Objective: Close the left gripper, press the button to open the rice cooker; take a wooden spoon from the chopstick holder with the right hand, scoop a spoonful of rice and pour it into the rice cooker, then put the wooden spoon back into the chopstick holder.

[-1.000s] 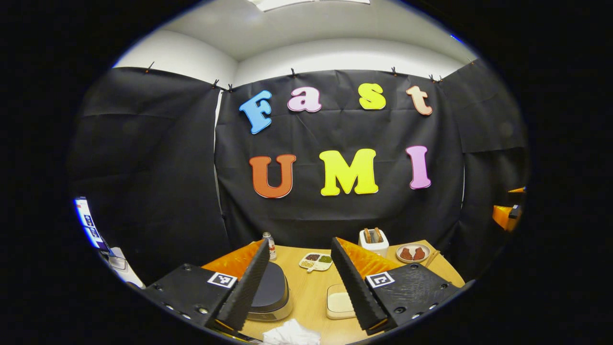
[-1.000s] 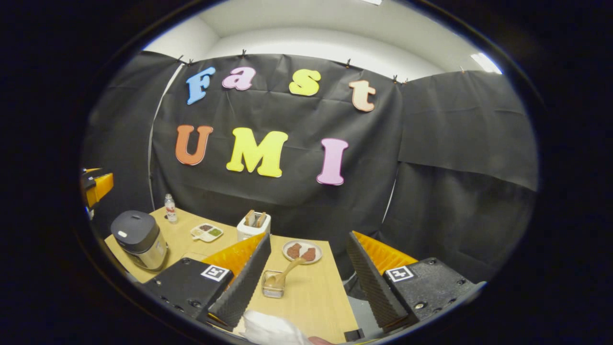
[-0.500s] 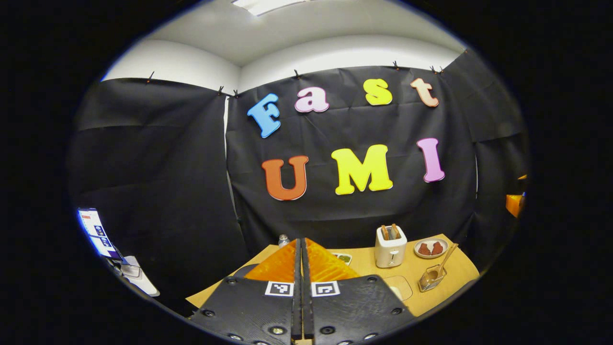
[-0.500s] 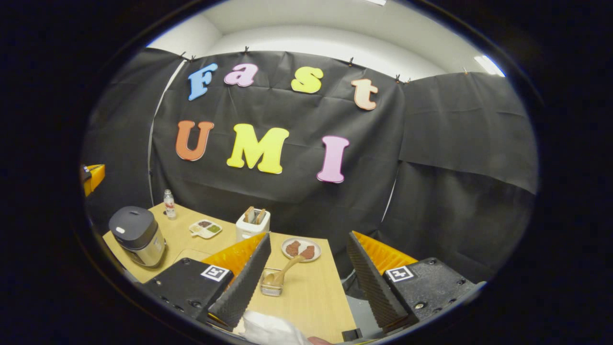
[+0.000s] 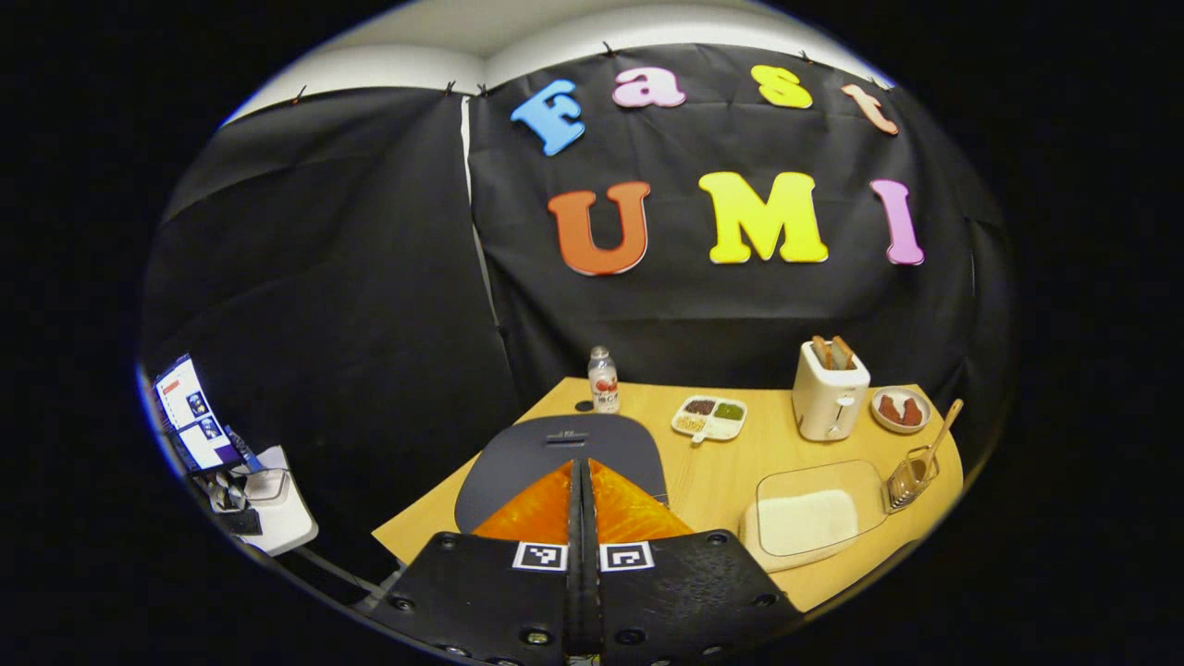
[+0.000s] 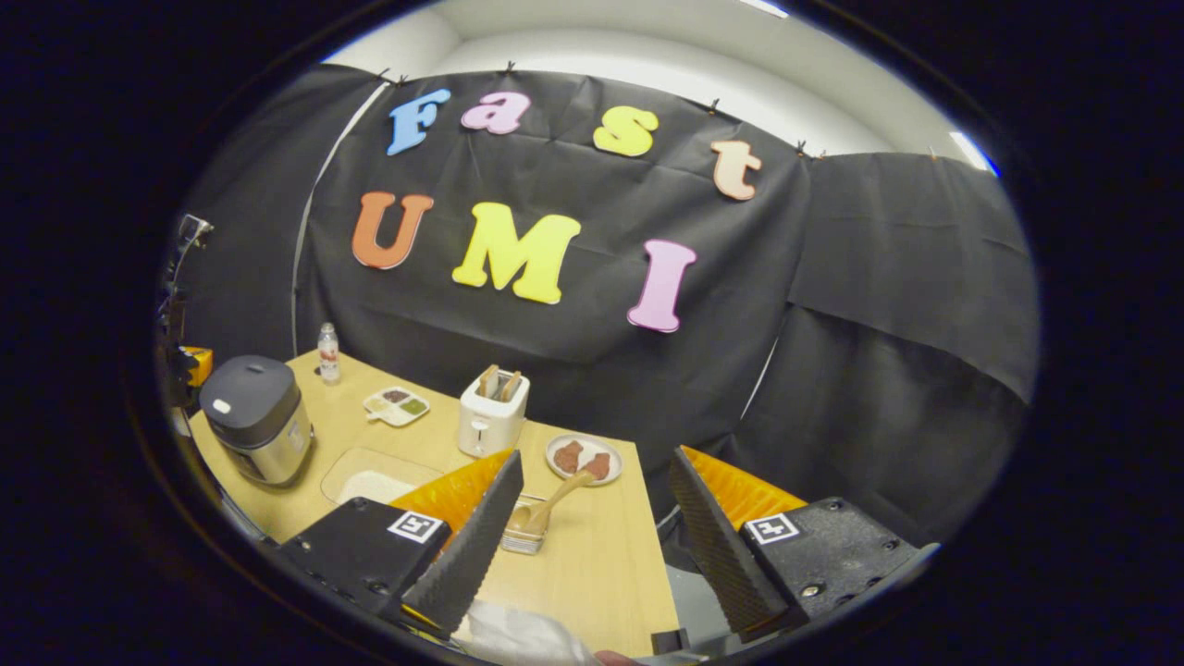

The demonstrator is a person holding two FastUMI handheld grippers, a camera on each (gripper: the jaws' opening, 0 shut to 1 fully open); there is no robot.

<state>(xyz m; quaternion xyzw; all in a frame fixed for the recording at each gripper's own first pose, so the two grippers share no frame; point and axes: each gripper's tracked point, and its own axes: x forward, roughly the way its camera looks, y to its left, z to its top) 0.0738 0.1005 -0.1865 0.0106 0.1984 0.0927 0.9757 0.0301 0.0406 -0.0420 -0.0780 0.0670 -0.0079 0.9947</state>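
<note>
Wooden table (image 5: 721,472) against black cloth wall (image 5: 351,277), rice cooker (image 5: 561,453) lidded.

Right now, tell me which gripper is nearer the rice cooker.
Left. The left gripper, shut, hangs just above the rice cooker lid. The right gripper, open, sits across the table from it, near the chopstick holder.

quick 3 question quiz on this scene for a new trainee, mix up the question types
1. True or false: the left gripper has its fingers pressed together over the rice cooker.
2. Where is the wooden spoon? A) in the chopstick holder B) in the right gripper C) on the plate
3. Fill in: the rice cooker's lid is ____.

Key: 1 true; 2 A; 3 closed
</note>
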